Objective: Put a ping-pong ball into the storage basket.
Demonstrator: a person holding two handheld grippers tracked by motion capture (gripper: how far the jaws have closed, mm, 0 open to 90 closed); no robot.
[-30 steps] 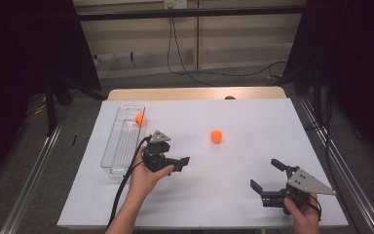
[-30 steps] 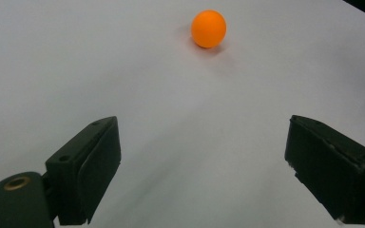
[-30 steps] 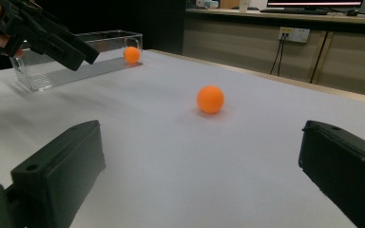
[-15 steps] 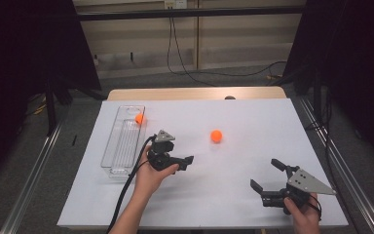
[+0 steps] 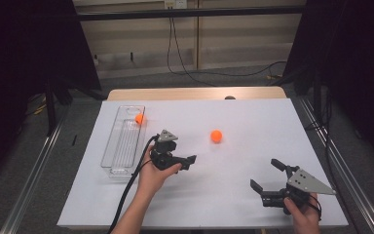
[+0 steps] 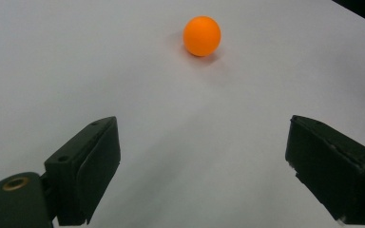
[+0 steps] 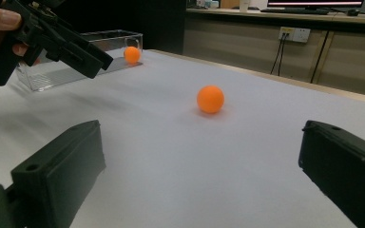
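Mid-table, orange ball (image 5: 216,136) lies free, well apart from tray (image 5: 111,146).

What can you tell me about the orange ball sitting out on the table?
The ball is small, round, plain orange, smooth and matte, like a ping-pong ball. It rests alone on the white table, casting a soft shadow. Nothing touches it. It lies ahead of the left gripper, whose jaws stand open and empty.
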